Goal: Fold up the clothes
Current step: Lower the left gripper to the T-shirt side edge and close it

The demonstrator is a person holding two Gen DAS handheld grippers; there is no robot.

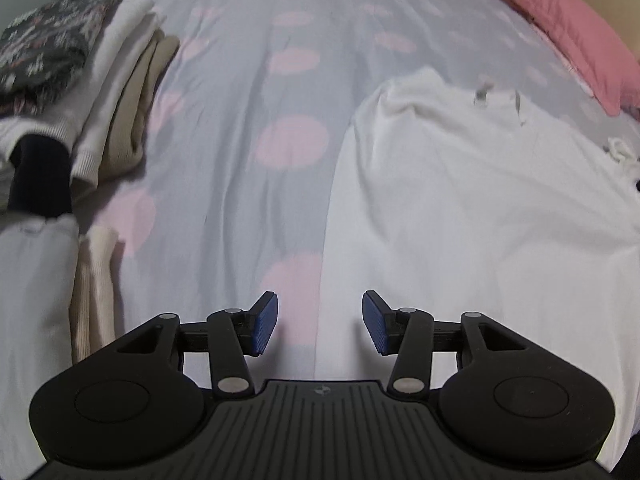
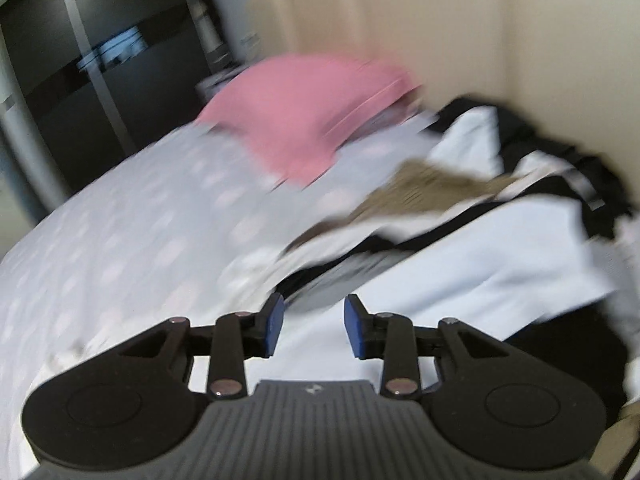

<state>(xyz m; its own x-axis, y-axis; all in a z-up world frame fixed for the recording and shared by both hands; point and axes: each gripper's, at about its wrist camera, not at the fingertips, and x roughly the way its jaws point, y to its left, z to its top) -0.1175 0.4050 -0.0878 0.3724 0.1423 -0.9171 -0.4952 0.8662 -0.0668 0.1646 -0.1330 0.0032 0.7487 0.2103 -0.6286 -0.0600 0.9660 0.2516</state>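
Left wrist view: the left gripper hangs over a bed with a grey, pink-dotted cover. Its jaws stand wide with nothing between them, straddling the left edge of a white garment that lies spread flat on the right half of the bed. At the left edge sits a stack of folded clothes, white and beige pieces with a dark floral one on top. A pink pillow lies at the far right.

Right wrist view, blurred: the right gripper has its jaws partly apart and empty, above white cloth. Ahead and to the right lies a loose heap of clothes, white, black and tan, against a cream headboard. The pillow lies far, left of the heap, and a dark wardrobe stands far left.
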